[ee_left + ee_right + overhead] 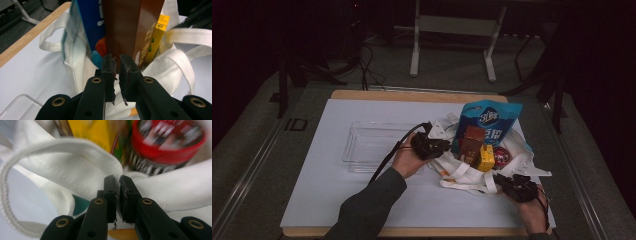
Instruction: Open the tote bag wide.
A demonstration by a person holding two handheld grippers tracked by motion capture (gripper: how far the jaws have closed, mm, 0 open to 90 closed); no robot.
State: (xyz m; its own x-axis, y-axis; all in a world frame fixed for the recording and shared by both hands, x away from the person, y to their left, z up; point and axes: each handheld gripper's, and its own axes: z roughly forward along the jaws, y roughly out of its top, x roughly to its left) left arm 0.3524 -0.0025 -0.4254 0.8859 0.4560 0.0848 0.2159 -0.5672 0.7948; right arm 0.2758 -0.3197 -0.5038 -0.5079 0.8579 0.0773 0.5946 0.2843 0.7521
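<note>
White cloth tote bag [472,172] lies on the white table cover [337,200], right of centre, w/ a blue snack bag [489,120], brown carton [472,142], yellow box [485,157] & red-lidded jar [501,156] standing in it. We see the left gripper [117,58] at the bag's left rim, jaws nearly together, nothing clearly pinched. Right gripper [117,180] sits at the near right edge, jaws narrow, pressed against the fabric fold; we can't tell if cloth is clamped. Clear plastic tray [367,145] lies left of the bag.
</note>
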